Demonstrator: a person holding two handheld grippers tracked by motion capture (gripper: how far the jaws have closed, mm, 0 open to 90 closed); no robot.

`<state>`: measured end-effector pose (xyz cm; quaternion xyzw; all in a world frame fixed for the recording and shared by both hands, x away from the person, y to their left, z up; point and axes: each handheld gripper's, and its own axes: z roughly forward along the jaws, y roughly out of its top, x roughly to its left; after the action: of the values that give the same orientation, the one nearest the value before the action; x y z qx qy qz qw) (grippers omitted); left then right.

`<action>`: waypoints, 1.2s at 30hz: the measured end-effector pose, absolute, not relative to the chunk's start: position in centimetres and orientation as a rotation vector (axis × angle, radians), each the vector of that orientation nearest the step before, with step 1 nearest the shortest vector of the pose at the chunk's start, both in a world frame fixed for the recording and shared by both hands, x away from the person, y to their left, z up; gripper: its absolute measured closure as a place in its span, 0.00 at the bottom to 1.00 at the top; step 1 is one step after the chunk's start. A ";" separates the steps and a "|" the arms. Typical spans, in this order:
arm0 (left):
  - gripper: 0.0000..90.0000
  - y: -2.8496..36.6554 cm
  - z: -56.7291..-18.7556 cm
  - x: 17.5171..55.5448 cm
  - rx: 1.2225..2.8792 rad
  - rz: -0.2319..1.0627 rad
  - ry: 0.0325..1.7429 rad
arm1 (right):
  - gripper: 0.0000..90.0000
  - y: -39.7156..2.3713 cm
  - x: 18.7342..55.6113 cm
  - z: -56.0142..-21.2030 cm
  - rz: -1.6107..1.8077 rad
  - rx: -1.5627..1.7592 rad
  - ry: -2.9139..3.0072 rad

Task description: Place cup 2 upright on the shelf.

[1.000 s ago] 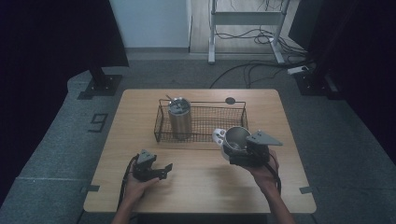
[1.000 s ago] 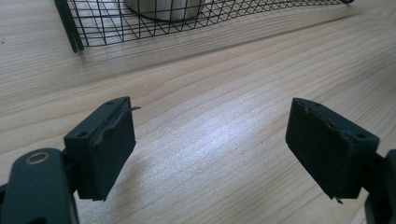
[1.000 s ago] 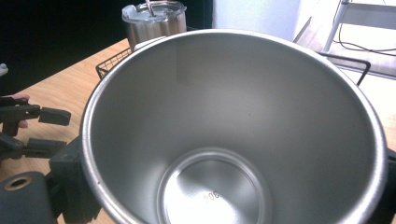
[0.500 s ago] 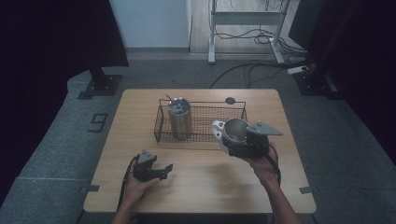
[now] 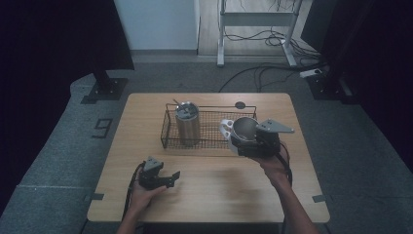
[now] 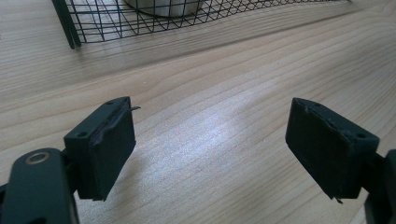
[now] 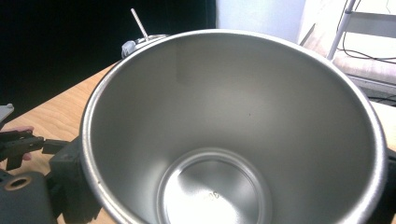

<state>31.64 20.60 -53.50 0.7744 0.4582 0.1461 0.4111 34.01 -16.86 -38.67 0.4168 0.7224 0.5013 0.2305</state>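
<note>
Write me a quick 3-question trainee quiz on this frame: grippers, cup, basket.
1. What does the right gripper hold?
A. a spoon
B. an open steel cup
C. nothing
2. True or false: the left gripper has its fingers closed on a lid.
3. What stands inside the wire basket?

Key
1. B
2. False: the fingers are apart over bare table, with nothing between them.
3. A steel tumbler with a lid and a straw, at the basket's left end.
</note>
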 end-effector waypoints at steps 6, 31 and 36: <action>0.18 20.6 -53.5 31.6 1.949 0.367 1.154 | 0.08 -16.8 34.6 -38.3 1.373 1.151 1.992; 0.18 20.7 -53.5 31.6 1.947 0.363 1.153 | 0.08 -15.8 37.8 -37.5 1.323 1.157 2.004; 0.18 20.6 -53.4 31.6 1.945 0.358 1.148 | 0.08 -15.7 38.4 -37.4 1.316 1.161 2.003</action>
<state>31.57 20.59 -53.40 0.7741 0.4568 0.1426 0.4145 38.45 -15.69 -37.42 0.4235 0.7307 0.4801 0.2372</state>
